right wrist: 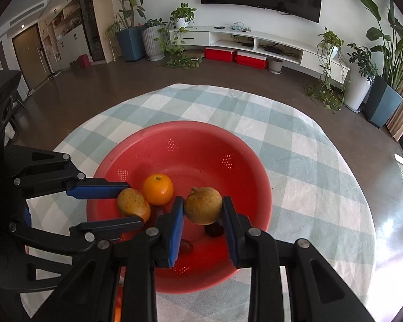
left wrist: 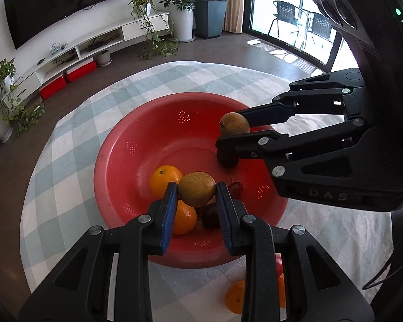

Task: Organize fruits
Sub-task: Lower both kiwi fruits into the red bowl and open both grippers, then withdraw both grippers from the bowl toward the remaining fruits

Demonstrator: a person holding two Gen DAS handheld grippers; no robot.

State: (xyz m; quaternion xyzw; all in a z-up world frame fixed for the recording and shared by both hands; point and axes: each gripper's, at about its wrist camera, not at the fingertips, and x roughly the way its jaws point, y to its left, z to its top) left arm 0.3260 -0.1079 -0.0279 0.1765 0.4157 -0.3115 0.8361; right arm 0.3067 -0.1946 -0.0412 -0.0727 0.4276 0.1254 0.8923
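1. Hanging over the red colander bowl (left wrist: 115, 161), two brown fruits are kept clamped, one in each gripper, presumably so that each can be let go straight into it.
2. The left gripper (left wrist: 196, 190) is closed on a brown fruit (left wrist: 197, 189), pinched between its blue pads (left wrist: 169, 209) above the oranges (left wrist: 166, 181).
3. The right gripper (right wrist: 203, 206) is likewise closed on a second brown fruit (right wrist: 203, 205), held nearer the bowl's middle.
4. Both fruits are seen as rounded, dull tan and speckled, one with a small stem nub.
5. Another orange (left wrist: 235, 296) is left on the checked cloth (left wrist: 67, 139), outside the bowl.
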